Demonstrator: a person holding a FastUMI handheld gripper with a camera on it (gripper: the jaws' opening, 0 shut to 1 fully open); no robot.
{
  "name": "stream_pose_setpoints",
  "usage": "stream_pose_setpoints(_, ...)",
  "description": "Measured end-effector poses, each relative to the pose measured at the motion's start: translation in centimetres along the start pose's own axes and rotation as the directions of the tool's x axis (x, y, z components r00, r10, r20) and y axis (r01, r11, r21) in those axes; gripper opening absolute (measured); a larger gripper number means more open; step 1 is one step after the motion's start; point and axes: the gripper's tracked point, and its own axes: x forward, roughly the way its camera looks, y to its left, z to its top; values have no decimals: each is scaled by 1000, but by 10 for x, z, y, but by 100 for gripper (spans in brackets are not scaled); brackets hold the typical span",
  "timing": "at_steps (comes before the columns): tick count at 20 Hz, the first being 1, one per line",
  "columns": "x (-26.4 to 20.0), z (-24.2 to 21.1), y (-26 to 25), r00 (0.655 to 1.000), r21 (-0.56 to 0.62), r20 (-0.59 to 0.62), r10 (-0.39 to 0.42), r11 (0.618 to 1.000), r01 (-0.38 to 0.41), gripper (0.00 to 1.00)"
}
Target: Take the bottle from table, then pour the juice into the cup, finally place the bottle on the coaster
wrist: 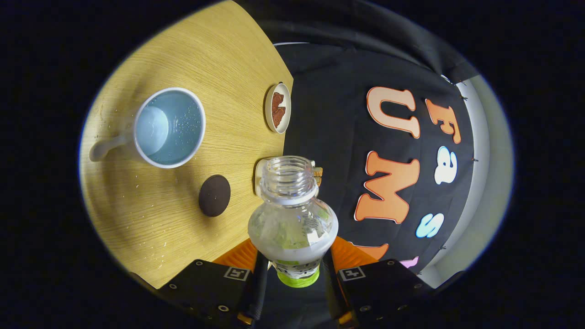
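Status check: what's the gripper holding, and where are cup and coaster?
Gripper shut on open bottle. Cup beyond the fingers; dark coaster nearer, between cup and bottle. Nothing in the way.

The tool [292, 267] is rolled over sideways, both fingers pressed against the sides of the bottle [292, 224], clamping its lower body.

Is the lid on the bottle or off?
Off. The bottle, held between the tongs, has a bare threaded neck with an open mouth and no cap on it.
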Motion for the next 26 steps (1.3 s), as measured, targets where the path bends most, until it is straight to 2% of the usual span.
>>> stream_pose_setpoints(26,3,-3,-20,998,-162,46,-40,986,47,56)
